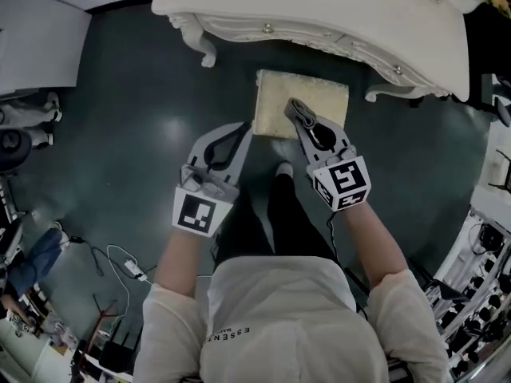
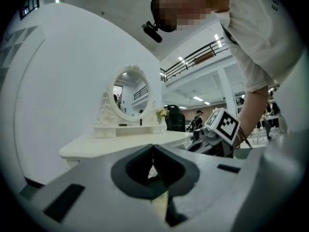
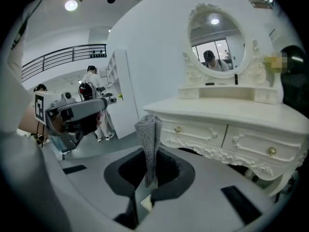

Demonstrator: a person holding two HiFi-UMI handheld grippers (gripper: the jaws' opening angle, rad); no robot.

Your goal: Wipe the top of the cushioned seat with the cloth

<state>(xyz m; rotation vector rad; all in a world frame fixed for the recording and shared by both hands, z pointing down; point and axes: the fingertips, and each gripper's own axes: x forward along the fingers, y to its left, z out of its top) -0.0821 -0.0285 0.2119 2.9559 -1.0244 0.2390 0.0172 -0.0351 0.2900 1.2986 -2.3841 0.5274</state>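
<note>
Looking down in the head view, we see a square cream cushioned seat [image 1: 302, 102] at upper centre, below a white carved dressing table [image 1: 319, 6]. Our right gripper [image 1: 307, 126] holds a grey knitted cloth [image 1: 299, 112] over the seat's lower right. Our left gripper [image 1: 242, 128] sits at the seat's lower left edge.

In the left gripper view, its jaws meet on nothing.

In the right gripper view, the jaws pinch the upright cloth [image 3: 148, 134] at centre frame.

We judge the wipe is just starting. Next, the cloth needs pressing onto the cushion and sweeping across it.

Head looks down — others face dresser [image 3: 227, 129].
</note>
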